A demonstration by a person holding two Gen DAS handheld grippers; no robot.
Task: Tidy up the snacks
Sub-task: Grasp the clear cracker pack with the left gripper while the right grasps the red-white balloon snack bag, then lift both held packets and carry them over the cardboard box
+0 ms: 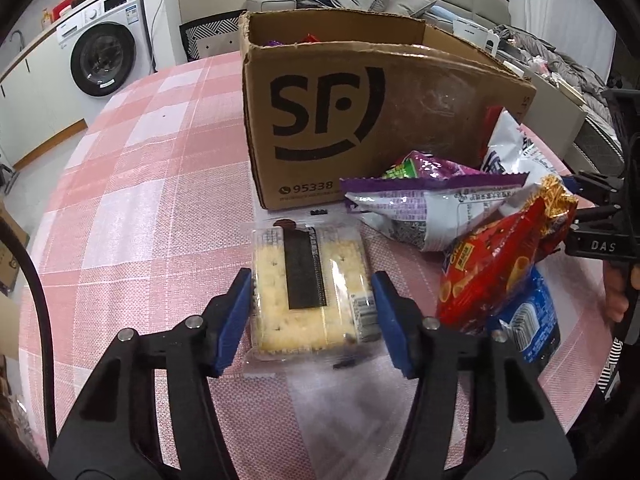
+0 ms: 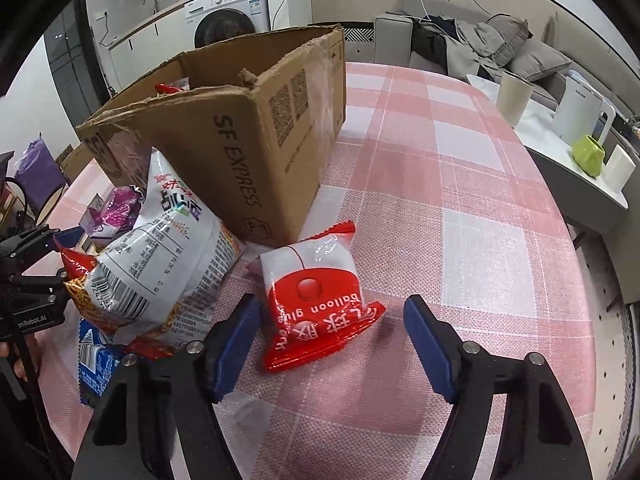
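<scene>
A clear packet of crackers [image 1: 308, 272] with a dark label lies flat on the pink checked tablecloth [image 1: 140, 200]. My left gripper [image 1: 312, 316] straddles it, blue pads against its two long sides. In the right wrist view, a red and white packet marked "balloon glue" [image 2: 316, 300] lies between the pads of my right gripper [image 2: 332, 344]. The left pad is at its edge, and a gap shows at the right pad. An open brown SF cardboard box [image 1: 360, 112] [image 2: 248, 152] stands just behind both, with some wrappers showing inside.
A pile of snacks lies between the grippers: a purple bag [image 1: 432, 208], a red bag [image 1: 492, 272], a blue packet [image 1: 532, 320] and a white bag [image 2: 168, 260] leaning on the box. A side table with a kettle [image 2: 580, 116] and cups stands right of the table edge.
</scene>
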